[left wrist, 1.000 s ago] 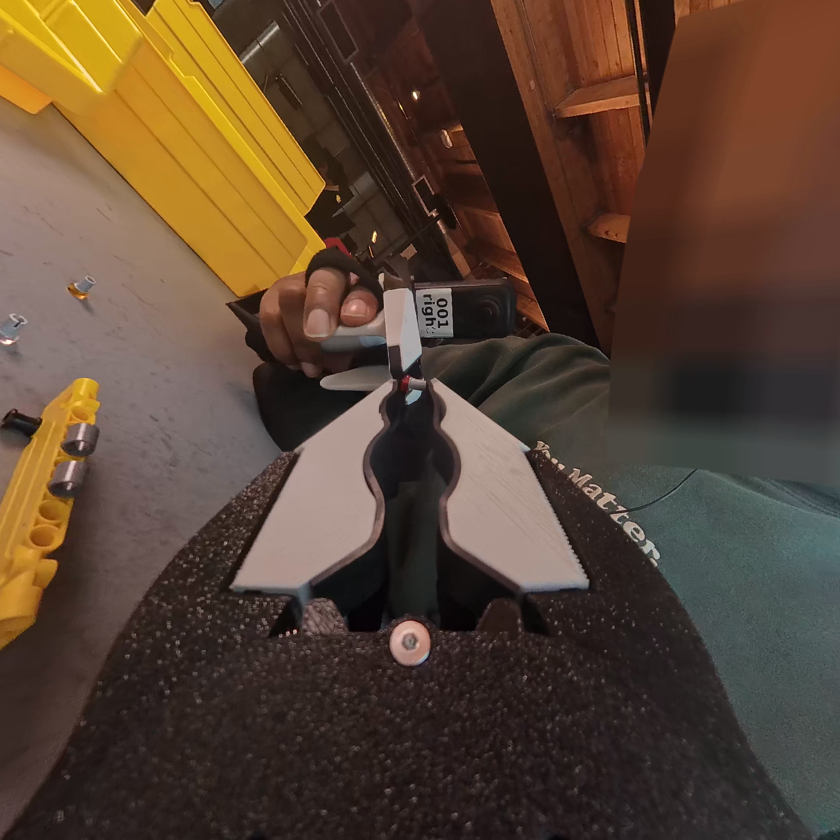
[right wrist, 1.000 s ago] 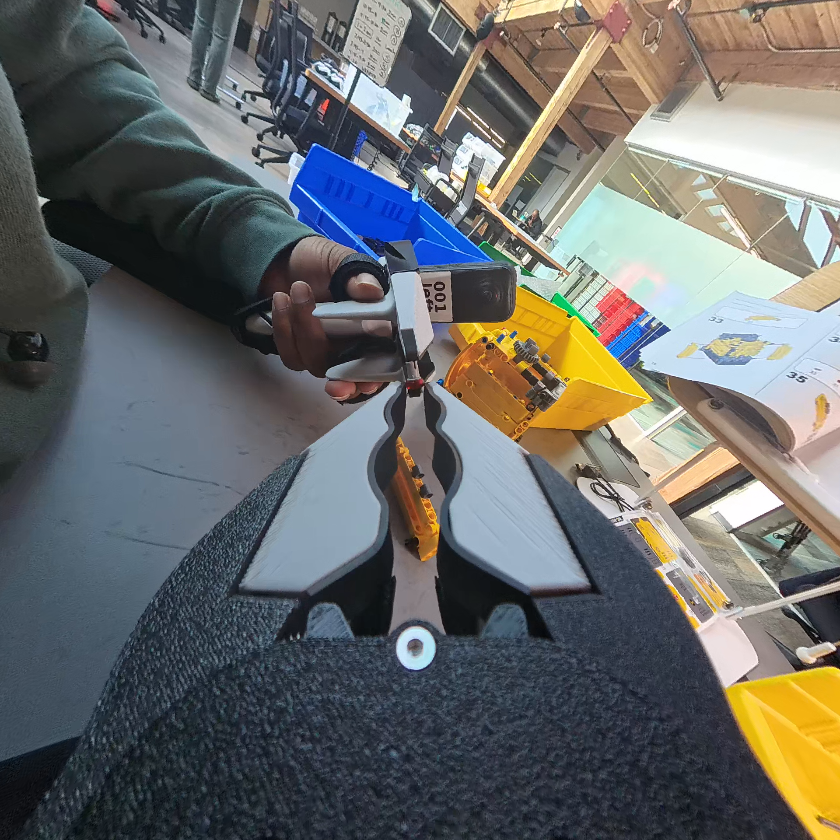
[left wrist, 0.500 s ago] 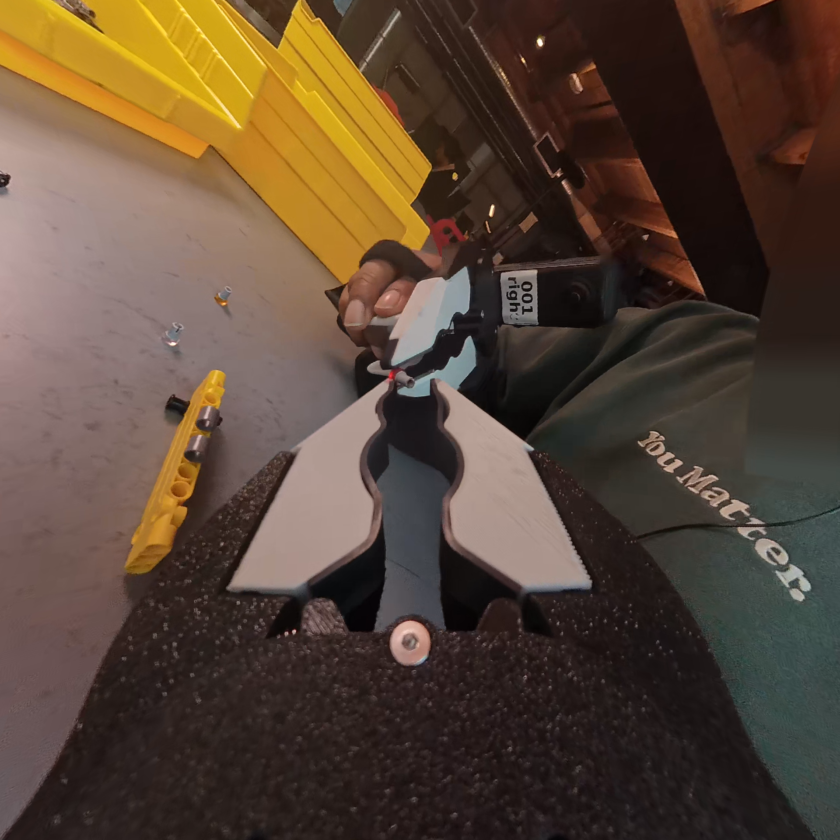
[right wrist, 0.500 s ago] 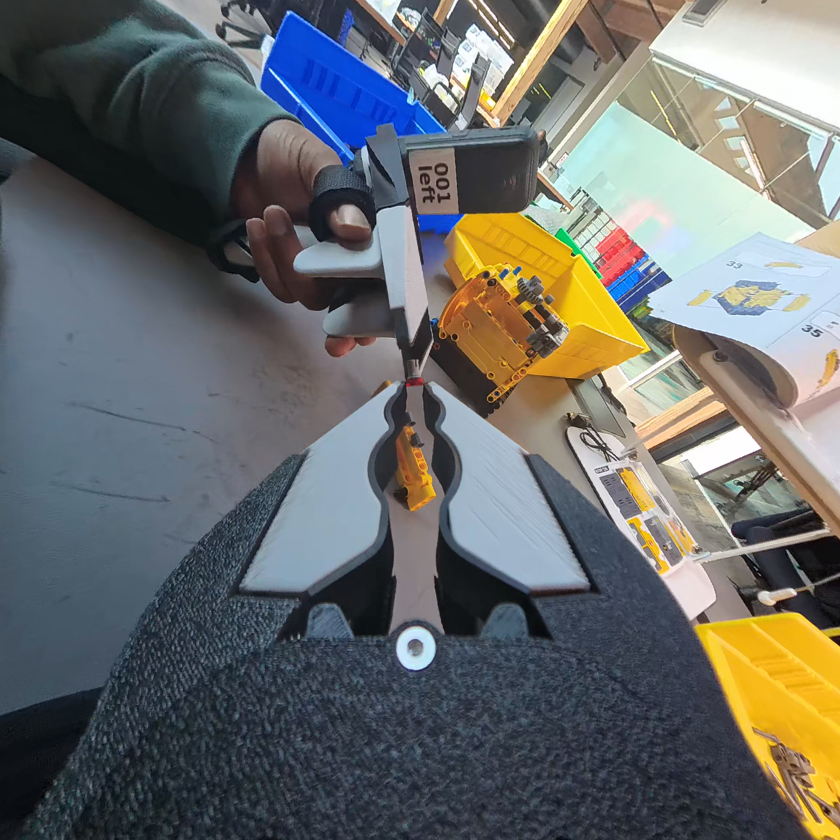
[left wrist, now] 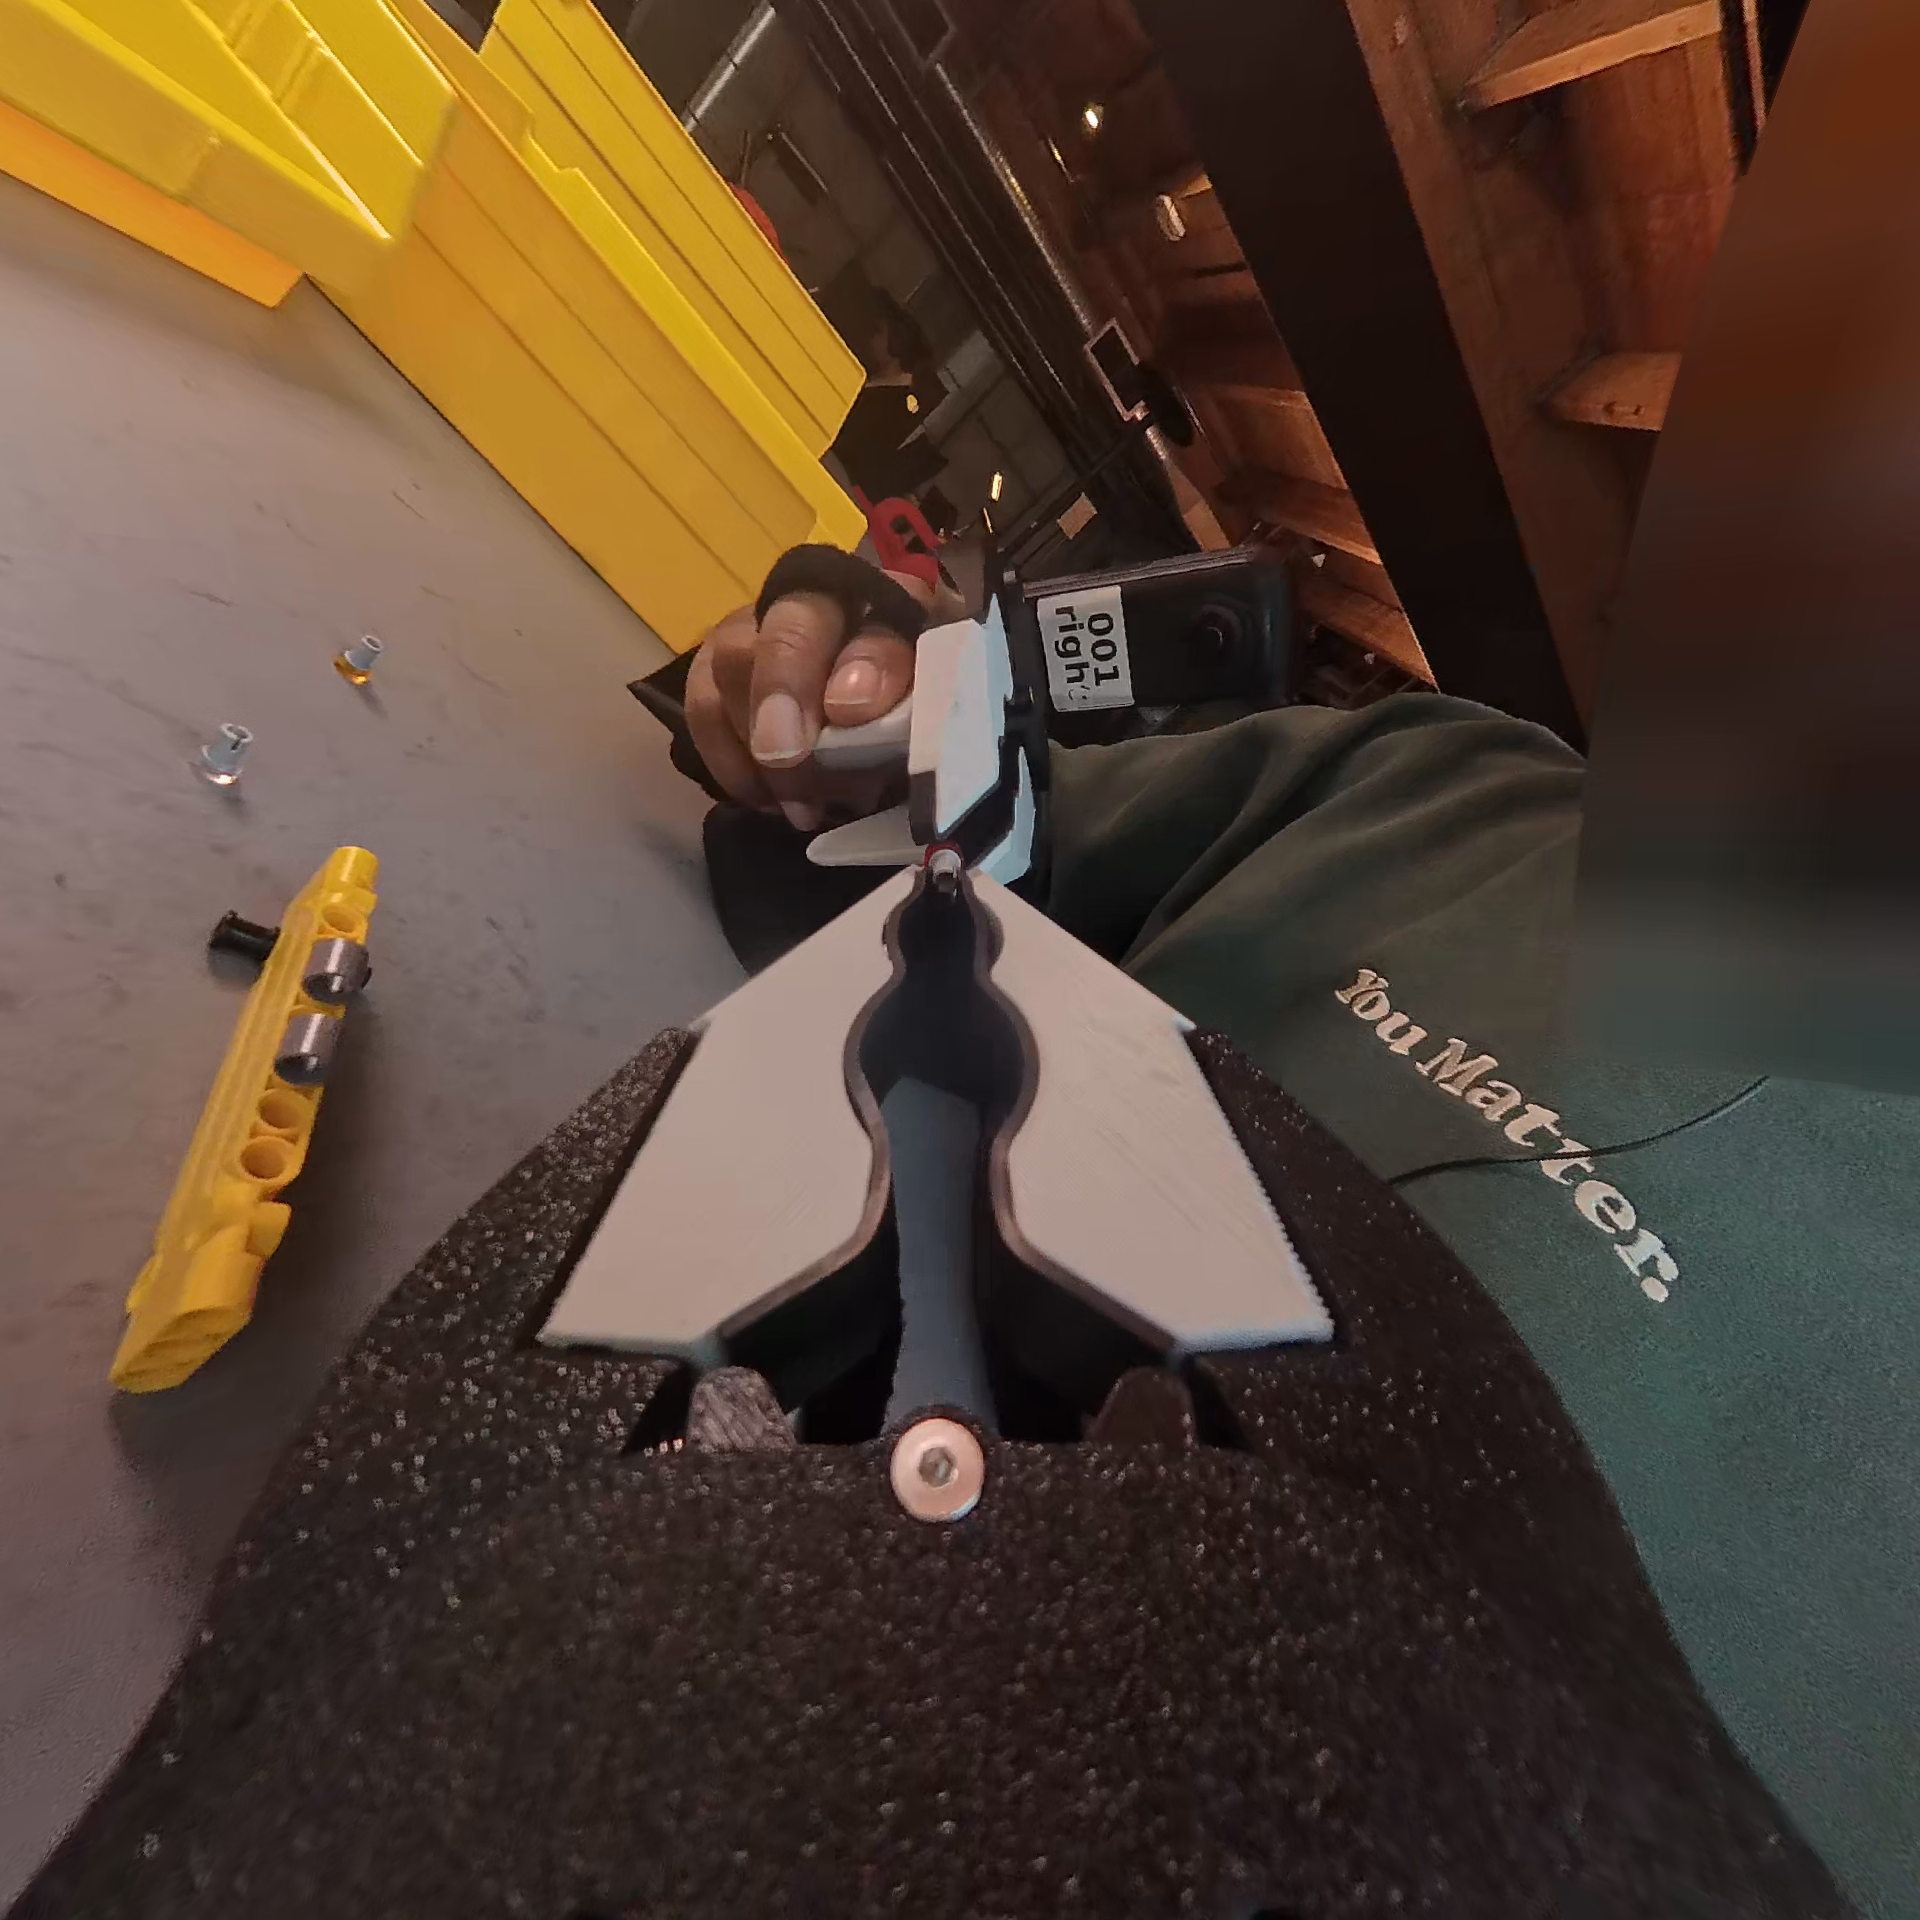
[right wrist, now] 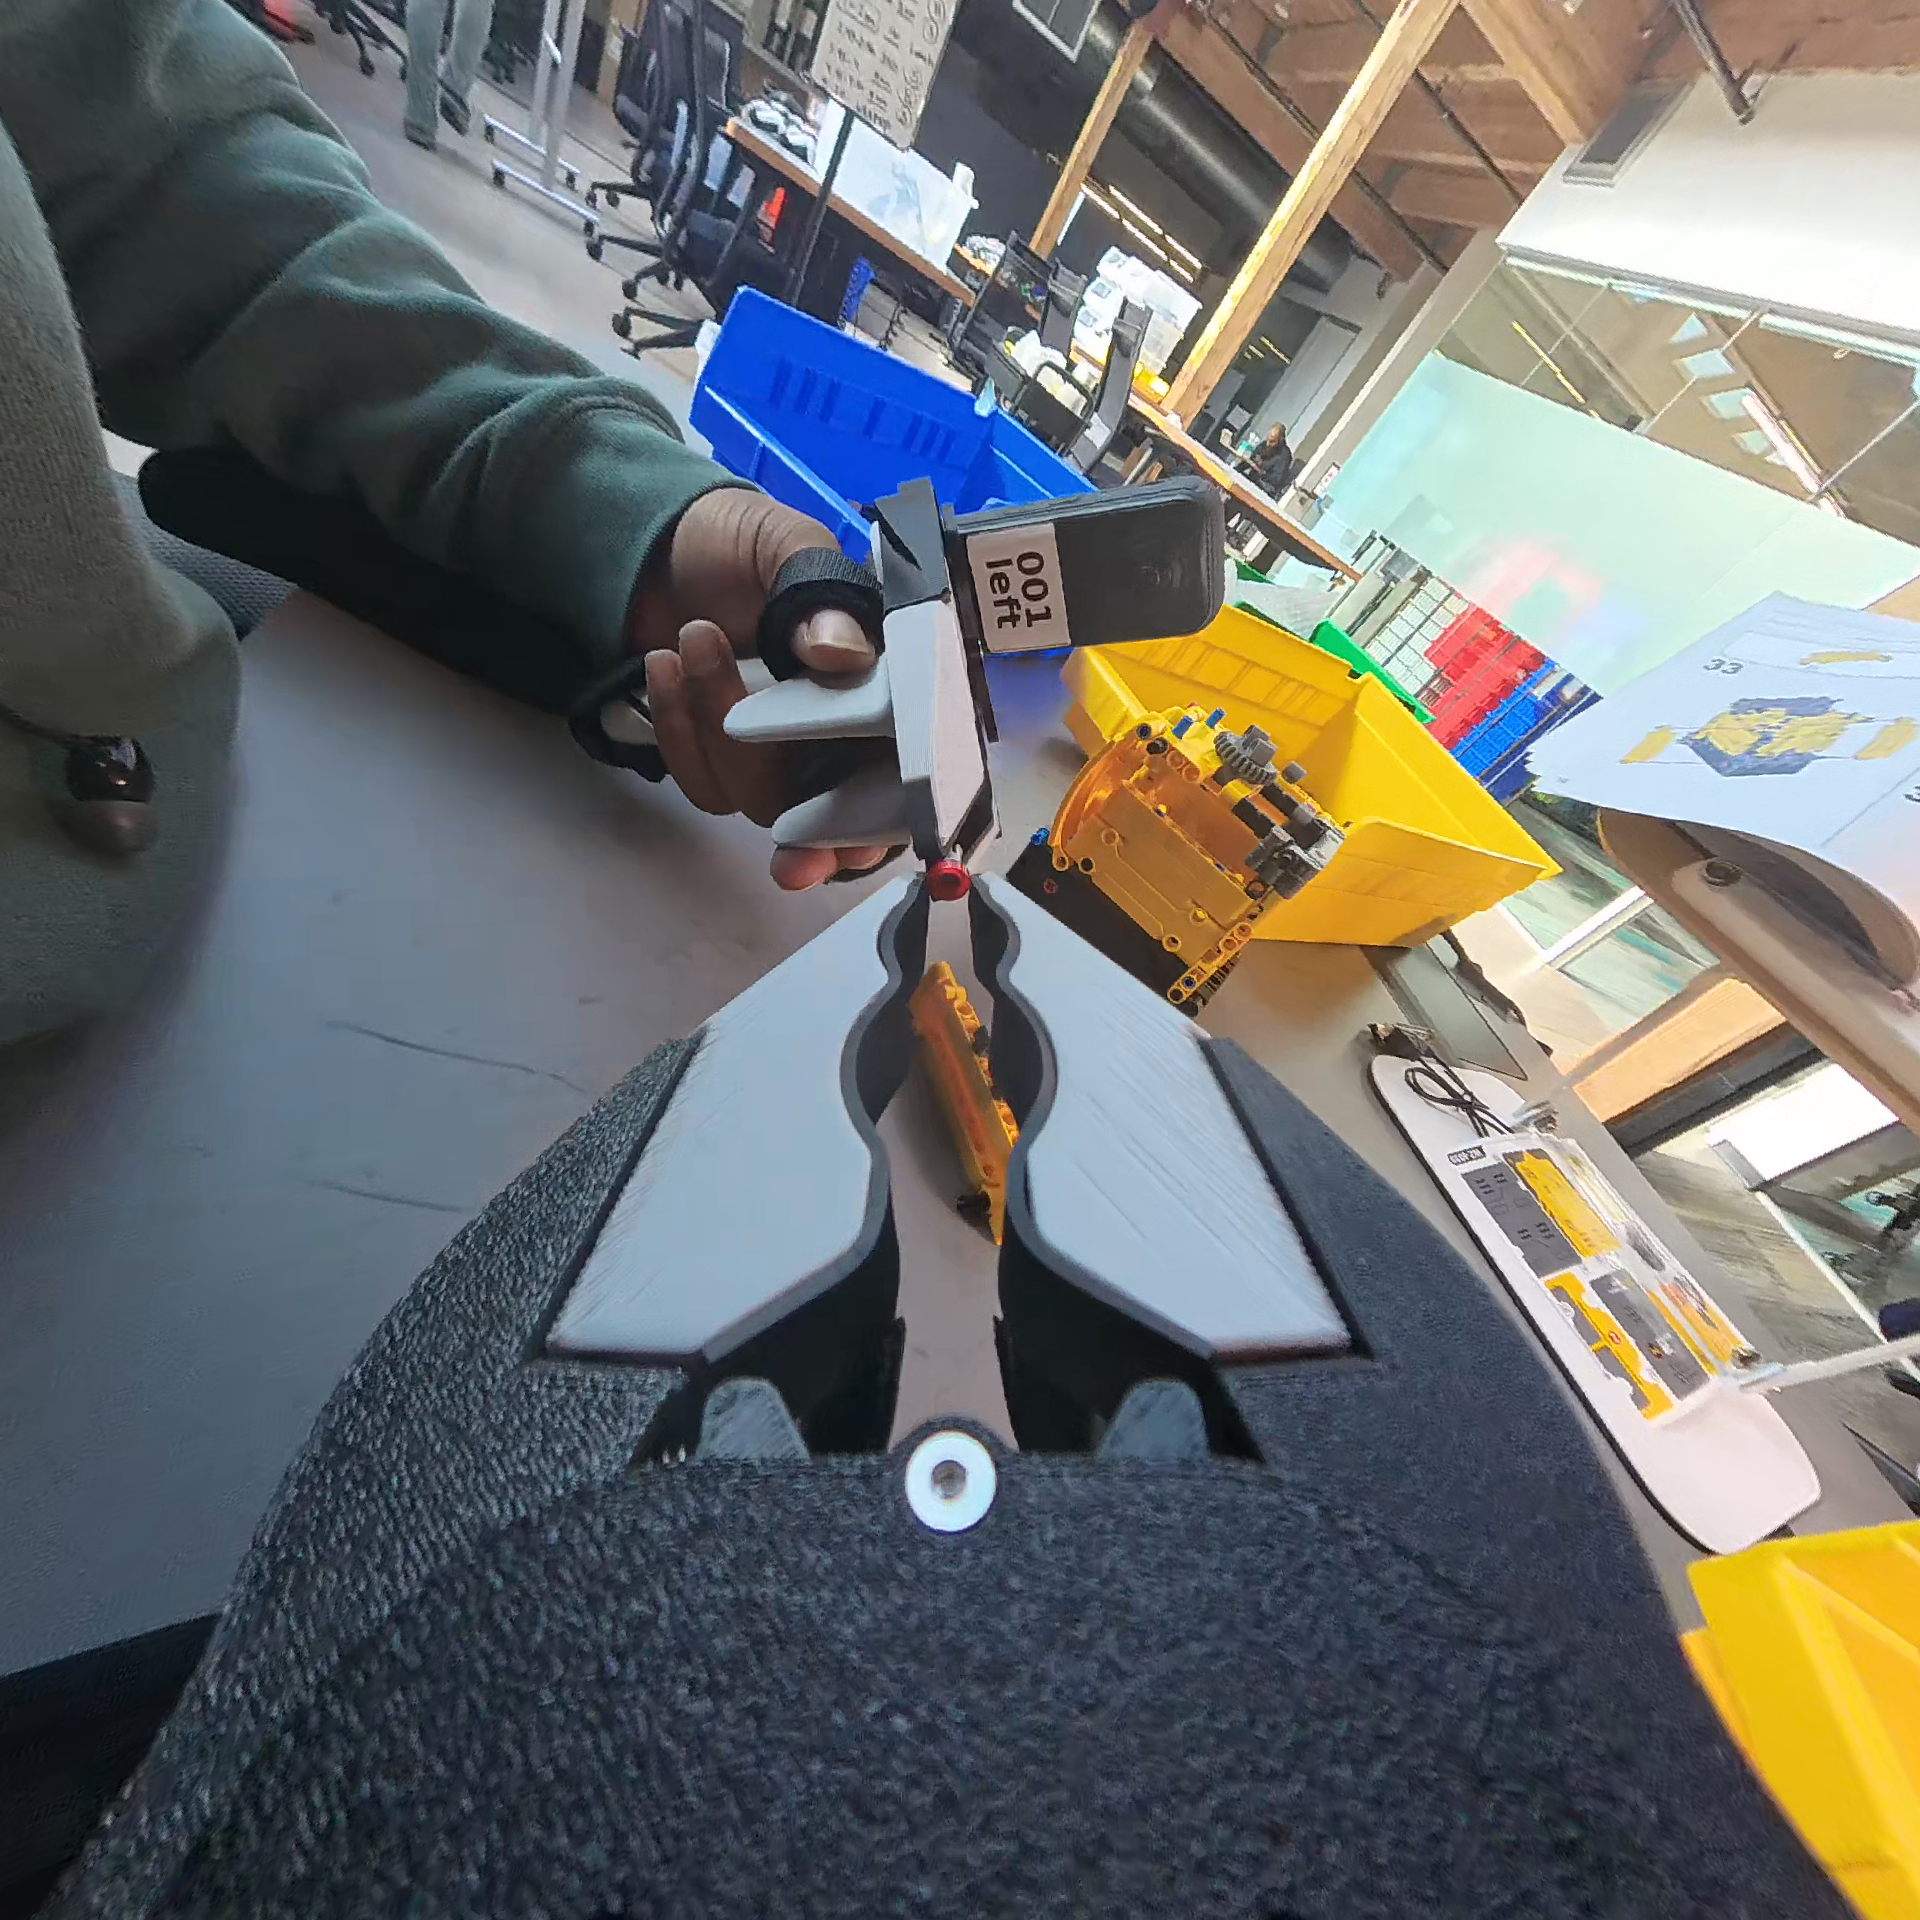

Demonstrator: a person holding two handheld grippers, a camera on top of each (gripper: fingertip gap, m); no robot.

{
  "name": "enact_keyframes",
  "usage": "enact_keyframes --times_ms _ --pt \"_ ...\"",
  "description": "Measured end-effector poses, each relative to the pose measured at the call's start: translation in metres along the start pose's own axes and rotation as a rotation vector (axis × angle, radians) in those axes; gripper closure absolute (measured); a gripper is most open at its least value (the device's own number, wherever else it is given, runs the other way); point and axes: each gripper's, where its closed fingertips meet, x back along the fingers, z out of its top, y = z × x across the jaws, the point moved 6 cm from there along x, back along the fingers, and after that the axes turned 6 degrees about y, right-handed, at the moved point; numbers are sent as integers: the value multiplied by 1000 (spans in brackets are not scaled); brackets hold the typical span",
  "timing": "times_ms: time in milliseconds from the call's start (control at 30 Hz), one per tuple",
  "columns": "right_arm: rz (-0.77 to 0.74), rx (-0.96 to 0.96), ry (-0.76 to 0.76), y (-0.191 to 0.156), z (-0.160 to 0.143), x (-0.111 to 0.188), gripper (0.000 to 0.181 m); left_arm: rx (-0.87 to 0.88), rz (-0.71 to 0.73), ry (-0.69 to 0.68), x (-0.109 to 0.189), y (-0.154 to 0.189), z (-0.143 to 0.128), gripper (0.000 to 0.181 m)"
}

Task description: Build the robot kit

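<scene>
My left gripper (left wrist: 940, 883) and my right gripper (right wrist: 948, 896) meet tip to tip above the grey table (left wrist: 312, 520). A small grey pin (left wrist: 943, 871) with a red collar (right wrist: 948, 880) sits between the two pairs of tips. My left gripper is shut on the grey end. My right gripper is shut on the red end. The right gripper also shows in the left wrist view (left wrist: 961, 821), held in a hand. The left gripper also shows in the right wrist view (right wrist: 951, 831). A yellow holed beam (left wrist: 249, 1122) with two grey sleeves lies on the table below; it also shows in the right wrist view (right wrist: 961, 1091).
A black pin (left wrist: 237, 928) and two small clear studs (left wrist: 358, 657) (left wrist: 223, 746) lie near the beam. Yellow bins (left wrist: 582, 343) stand behind. A half-built yellow model (right wrist: 1174, 852), a yellow bin (right wrist: 1382, 790), a blue bin (right wrist: 842, 416), an open booklet (right wrist: 1766, 727) and a leaflet (right wrist: 1590, 1278) are on the right. Only a small space, under 4 cm, lies between the two pairs of fingers. The half-built yellow model (right wrist: 1174, 852) is about equally far from each gripper, around 20 centimetres.
Both grippers stay tip to tip on the small pin. They have tilted and shifted a little, so the beam and bins sit differently in both views.
</scene>
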Motion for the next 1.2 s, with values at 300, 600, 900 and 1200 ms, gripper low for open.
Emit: enact_keyframes --times_ms 300,600,900,1200 --pt "27 -19 34 -2 3 2 174 30 -42 -8 -2 3 -2 178" --pt "32 -15 9 -1 0 2 174 38 -9 -11 -2 -2 -3 178" --pt "12 -217 -195 40 -39 20 174 -612 623 -321 19 -36 15 160" --pt "48 -538 -239 48 -62 32 174 -767 681 -747 -12 -74 8 169"
